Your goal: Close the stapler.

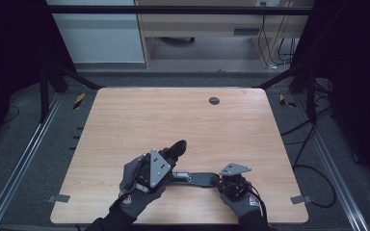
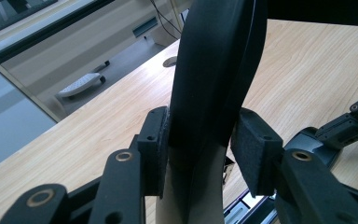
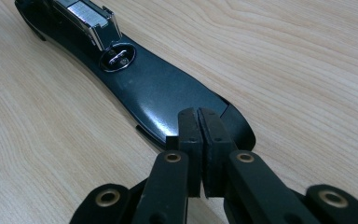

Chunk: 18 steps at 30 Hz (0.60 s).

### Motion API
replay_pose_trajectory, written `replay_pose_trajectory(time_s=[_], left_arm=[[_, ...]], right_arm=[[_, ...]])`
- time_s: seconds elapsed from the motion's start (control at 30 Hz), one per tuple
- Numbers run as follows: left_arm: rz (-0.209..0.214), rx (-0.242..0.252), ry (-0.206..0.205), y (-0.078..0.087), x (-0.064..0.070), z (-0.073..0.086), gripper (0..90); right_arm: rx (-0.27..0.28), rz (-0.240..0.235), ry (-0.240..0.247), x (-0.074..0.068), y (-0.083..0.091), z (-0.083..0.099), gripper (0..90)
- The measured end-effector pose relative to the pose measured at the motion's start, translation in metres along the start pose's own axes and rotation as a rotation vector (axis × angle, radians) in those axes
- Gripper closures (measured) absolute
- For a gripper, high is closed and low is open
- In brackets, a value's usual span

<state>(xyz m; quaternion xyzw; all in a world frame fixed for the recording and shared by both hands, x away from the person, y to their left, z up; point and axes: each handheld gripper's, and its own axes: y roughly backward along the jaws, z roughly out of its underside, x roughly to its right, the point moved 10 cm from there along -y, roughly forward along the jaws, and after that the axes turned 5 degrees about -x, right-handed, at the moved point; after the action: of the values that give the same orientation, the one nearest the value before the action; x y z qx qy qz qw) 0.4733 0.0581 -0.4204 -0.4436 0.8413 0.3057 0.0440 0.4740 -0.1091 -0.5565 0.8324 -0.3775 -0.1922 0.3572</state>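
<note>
1. Black plastic and bright metal make up the stapler [image 1: 192, 177], which lies opened out near the front edge of the counter [image 1: 125, 120], between the two hands.
2. Its base [image 3: 163, 95] lies flat on the wood, with the silver staple channel [image 3: 86, 16] and a round rivet [image 3: 116, 58] showing at the hinge end in the right gripper view.
3. Its top arm [image 2: 214, 70] is swung up and away from the base, rising at a slant towards the far side in the high view.
4. Left gripper [image 2: 200, 154]: the jaws are part-way closed on the raised top arm, one pad against each flank.
5. Right gripper [image 3: 199, 140]: the jaws are pressed together, pads touching, and their tips bear down on the rounded end of the base, pinning rather than pinching it.
6. To do this well, I judge the right gripper should keep steady downward pressure so the base cannot skid, while the left swings the arm slowly about the hinge without twisting it sideways.
7. Pose: both gloved hands come in from the near edge; the left hand [image 1: 137, 185] angles up and forward, the right hand [image 1: 241, 195] sits low, pointing left along the base.
</note>
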Motion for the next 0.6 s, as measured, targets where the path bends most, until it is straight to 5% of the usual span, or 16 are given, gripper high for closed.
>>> replay_pose_trajectory(time_s=[0.6], left_arm=[[-0.015, -0.02, -0.076, -0.008, 0.013, -0.002, 57.2]], right_arm=[[0.001, -0.003, 0.0, 0.0, 0.0, 0.0, 89.5]])
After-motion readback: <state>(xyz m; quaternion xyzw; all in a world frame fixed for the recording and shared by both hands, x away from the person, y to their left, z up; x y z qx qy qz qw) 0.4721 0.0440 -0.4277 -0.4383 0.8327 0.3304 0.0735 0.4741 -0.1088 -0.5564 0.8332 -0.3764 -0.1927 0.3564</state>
